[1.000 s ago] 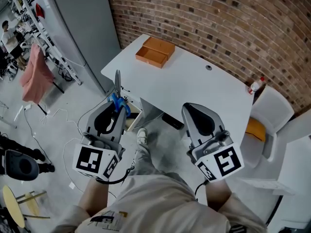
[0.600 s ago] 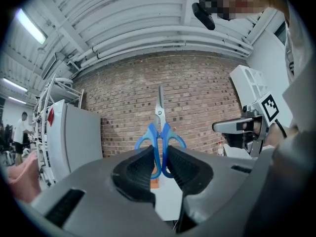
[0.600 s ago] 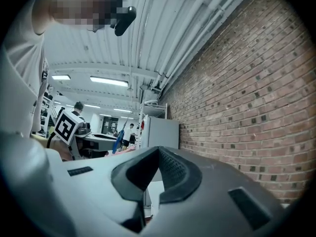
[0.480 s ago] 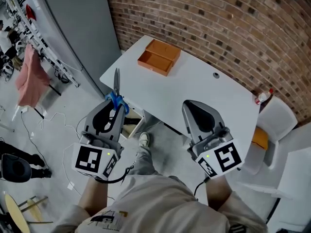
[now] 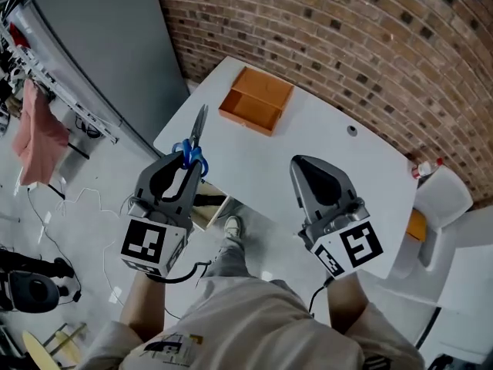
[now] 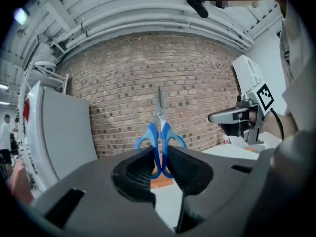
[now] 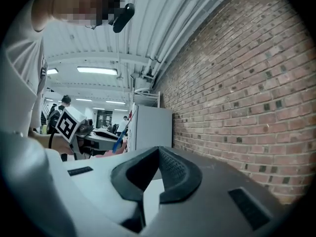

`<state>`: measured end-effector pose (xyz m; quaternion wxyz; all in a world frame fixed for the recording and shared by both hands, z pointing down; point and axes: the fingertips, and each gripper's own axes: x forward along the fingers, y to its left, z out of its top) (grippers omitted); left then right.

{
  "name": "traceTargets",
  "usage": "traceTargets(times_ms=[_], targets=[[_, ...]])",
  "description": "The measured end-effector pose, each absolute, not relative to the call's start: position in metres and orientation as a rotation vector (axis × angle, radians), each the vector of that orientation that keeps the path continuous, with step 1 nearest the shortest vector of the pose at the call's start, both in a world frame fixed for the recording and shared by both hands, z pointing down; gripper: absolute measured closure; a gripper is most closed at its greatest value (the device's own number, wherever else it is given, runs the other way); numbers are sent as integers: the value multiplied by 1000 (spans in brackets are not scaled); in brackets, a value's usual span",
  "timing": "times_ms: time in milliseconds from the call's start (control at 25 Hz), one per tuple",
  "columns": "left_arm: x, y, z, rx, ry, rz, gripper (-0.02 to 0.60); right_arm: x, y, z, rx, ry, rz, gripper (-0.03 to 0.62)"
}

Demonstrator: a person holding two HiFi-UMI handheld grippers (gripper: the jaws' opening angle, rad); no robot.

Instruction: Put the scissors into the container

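Observation:
Scissors (image 5: 192, 146) with blue handles and closed steel blades stand out of my left gripper (image 5: 183, 165), blades pointing forward towards the table. That gripper is shut on the handles, which the left gripper view shows pinched between the pads, scissors (image 6: 159, 130) upright ahead of the gripper (image 6: 159, 158). The orange open container (image 5: 258, 99) sits on the white table (image 5: 323, 168) at its far left corner, ahead of the blade tips. My right gripper (image 5: 305, 163) hangs over the table's near edge, shut with nothing in it; its pads meet at the tip (image 7: 158, 151).
A brick wall (image 5: 347, 29) runs behind the table. A grey cabinet (image 5: 92, 45) stands to the left, with a rack and pink cloth (image 5: 35, 133) beyond. A white chair (image 5: 443, 195) and a small bottle (image 5: 427, 166) are at the right. A box (image 5: 212, 210) lies under the table's edge.
Both grippers have come nearer the table. The scissors, upright a second ago, now lean right towards the orange container. The grip on them is unchanged.

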<state>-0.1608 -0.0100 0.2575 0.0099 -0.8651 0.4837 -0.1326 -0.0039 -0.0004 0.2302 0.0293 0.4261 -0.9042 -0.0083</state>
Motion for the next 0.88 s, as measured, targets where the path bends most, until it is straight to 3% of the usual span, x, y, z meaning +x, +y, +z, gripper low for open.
traceTargets(times_ms=[880], targets=[[-136, -261, 366, -2759, 898, -909, 497, -5, -198, 307, 1422, -2581, 184, 588]])
